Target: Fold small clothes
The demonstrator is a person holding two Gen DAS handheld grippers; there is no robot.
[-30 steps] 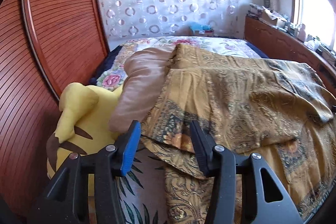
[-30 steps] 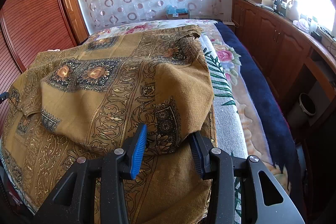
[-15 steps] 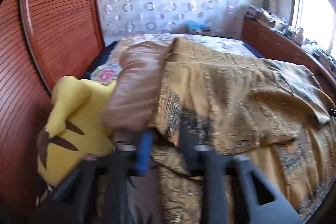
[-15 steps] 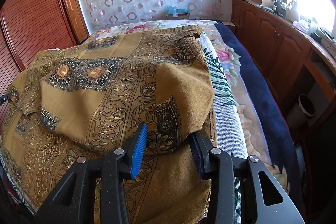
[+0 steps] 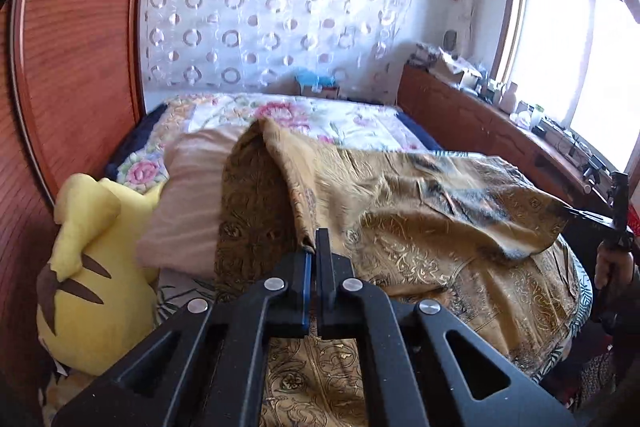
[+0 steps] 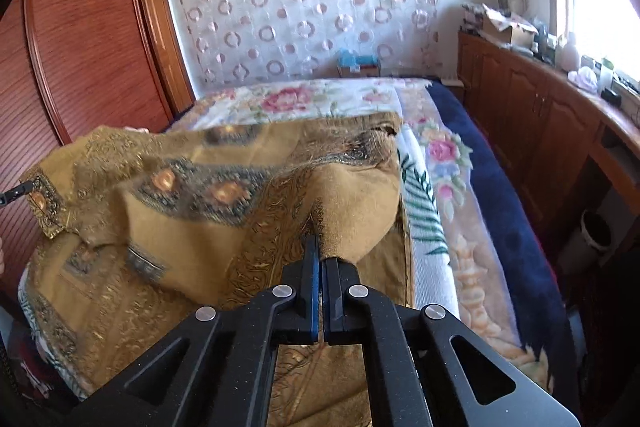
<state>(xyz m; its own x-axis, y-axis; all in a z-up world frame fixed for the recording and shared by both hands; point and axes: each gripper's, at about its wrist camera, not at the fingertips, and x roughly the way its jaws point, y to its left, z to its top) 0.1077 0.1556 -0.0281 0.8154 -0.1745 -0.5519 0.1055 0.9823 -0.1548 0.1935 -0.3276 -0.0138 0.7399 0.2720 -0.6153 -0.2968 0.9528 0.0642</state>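
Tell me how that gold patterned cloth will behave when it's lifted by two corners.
Likely floppy: the cloth sags and creases between the left claw and right claw. Probably light, since thin pinched edges carry it. It may drag on the bed.

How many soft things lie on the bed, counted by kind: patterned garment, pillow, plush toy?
Golden patterned garment: 1
Pink pillow: 1
Yellow plush toy: 1
Total: 3
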